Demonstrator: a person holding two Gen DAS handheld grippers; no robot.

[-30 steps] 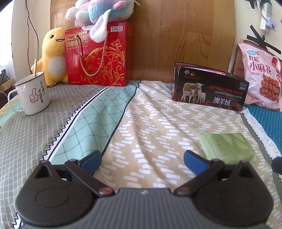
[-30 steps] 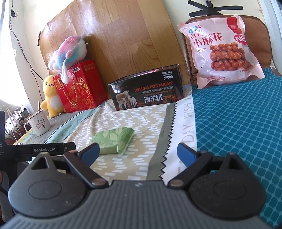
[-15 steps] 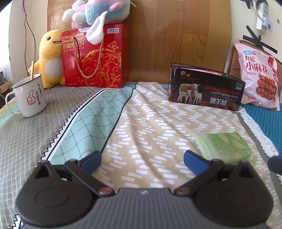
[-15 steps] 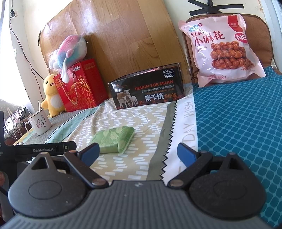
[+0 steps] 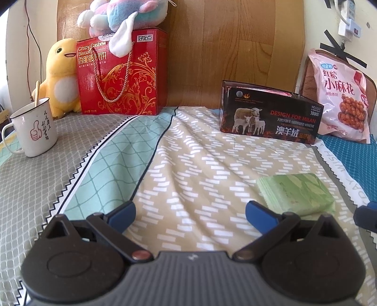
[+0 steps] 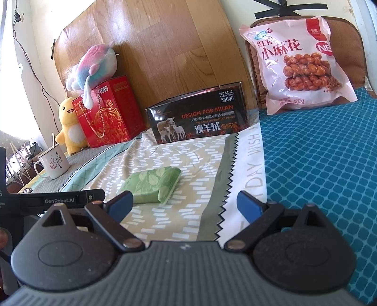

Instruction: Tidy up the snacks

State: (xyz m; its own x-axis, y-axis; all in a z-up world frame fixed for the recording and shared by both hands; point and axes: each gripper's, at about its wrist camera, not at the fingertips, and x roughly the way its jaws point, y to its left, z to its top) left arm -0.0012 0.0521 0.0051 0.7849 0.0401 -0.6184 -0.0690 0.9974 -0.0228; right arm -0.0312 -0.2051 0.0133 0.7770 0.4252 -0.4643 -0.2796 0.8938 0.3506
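I am holding my left gripper [image 5: 190,211] spread wide and empty, low over the patterned bedspread [image 5: 188,169], and my right gripper [image 6: 186,202] likewise spread and pinching nothing.

The flat green leaf-printed snack packet [image 5: 295,194] is lying on the bedspread just beyond my left gripper's right finger, and ahead-left of my right gripper [image 6: 153,184]. Nothing is gripping it yet. I am judging this packet the next thing to pick up, and the risks are plain: it is thin and soft, so a finger coming in low may snag the wrinkled cloth and drag it along, or the slick wrapper may slip out of a shallow pinch. Both grippers are near it, and the left gripper's body is showing at the left edge of the right view, so they could collide if both reach in.

Further out, the black rectangular carton printed with sheep [image 5: 268,113] is standing well behind the packet. The pink bag of fried dough twists [image 6: 297,63] is leaning upright at the far right. At the far left, the red gift box with gold ornament [image 5: 122,75], a pastel plush [image 5: 122,14] on top, a yellow plush duck [image 5: 60,75] and a white enamel mug [image 5: 33,129] are all well apart from the packet, so nothing is blocking my approach.
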